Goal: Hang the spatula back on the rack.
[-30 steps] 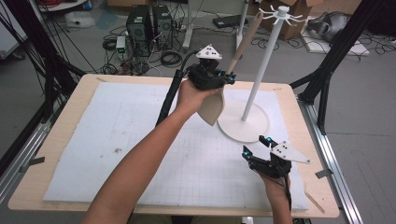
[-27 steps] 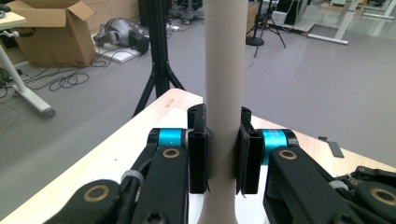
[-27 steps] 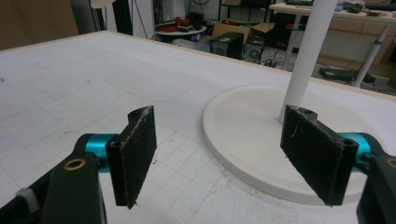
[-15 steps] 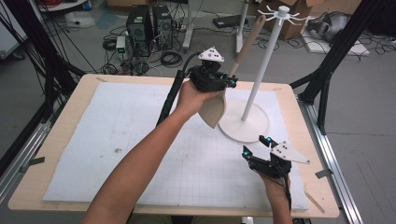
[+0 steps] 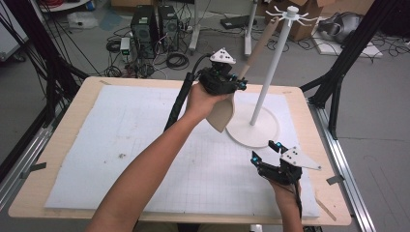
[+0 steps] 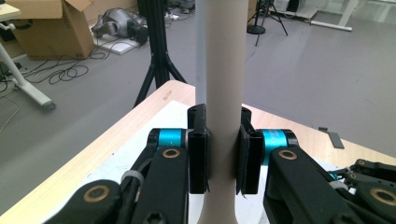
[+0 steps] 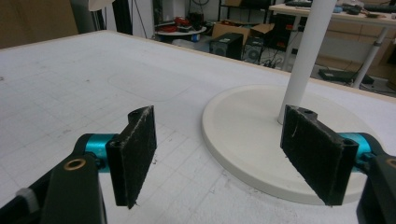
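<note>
Left claw [image 6: 224, 156] around spatula handle [image 6: 225, 70]

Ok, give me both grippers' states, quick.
Left gripper: shut on the spatula handle.
Right gripper: open, holding nothing, near the stand base.

Table [image 5: 72, 145] (white mat [image 5: 145, 145], stand [image 5: 254, 128])

The right gripper [image 7: 219, 154] hangs low over the white gridded mat [image 7: 70, 79] with its two black jaws spread wide and nothing between them, and just beyond, toward the bench's far edge, a round white base [image 7: 247, 126] carries an upright white pole [image 7: 306, 56].
</note>
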`<state>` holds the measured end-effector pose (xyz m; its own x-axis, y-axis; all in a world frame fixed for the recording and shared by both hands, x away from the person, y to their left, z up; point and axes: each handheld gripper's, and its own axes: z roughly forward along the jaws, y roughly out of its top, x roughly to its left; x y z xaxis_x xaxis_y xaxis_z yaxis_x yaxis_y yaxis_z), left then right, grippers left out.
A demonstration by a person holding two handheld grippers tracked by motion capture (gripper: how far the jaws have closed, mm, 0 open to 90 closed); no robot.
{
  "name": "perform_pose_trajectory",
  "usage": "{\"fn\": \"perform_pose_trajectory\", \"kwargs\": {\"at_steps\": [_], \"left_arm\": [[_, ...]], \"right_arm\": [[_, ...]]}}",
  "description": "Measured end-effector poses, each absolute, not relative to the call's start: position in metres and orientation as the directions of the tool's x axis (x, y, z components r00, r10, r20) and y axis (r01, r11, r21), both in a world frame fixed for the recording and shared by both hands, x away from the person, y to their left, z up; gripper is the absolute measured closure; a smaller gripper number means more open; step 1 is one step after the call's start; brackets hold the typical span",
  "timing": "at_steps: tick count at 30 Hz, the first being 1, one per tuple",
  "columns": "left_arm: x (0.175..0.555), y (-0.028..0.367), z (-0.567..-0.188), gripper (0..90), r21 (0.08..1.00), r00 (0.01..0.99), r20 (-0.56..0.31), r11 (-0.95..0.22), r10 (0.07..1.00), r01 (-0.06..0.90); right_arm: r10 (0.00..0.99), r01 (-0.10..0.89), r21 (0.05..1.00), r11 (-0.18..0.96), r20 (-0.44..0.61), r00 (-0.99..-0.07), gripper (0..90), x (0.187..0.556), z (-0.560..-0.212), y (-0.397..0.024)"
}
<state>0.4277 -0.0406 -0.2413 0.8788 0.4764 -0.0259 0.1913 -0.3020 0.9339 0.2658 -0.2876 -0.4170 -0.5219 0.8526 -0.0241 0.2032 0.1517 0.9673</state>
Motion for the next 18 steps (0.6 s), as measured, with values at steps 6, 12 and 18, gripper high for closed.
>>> {"fn": "perform_pose_trajectory", "kwargs": {"at_steps": [6, 12, 18], "left_arm": [[0.4282, -0.0447, -0.2436, 78.1, 0.93, 0.881, -0.033, -0.309, 0.473, 0.201], [0.4294, -0.0447, -0.2459, 77.8, 0.922, 0.889, -0.044, -0.325, 0.457, 0.212], [0.4274, -0.0427, -0.2497, 62.9, 0.937, 0.89, -0.049, -0.288, 0.454, 0.199]], "right_arm": [[0.853, 0.206, 0.967, 0.151, -0.022, -0.521, 25.9, 0.2654, -0.4169, -0.2882], [0.854, 0.207, 0.967, 0.147, -0.018, -0.52, 25.9, 0.2652, -0.4173, -0.2883], [0.853, 0.212, 0.965, 0.152, -0.02, -0.521, 25.8, 0.2655, -0.4171, -0.2868]]}}
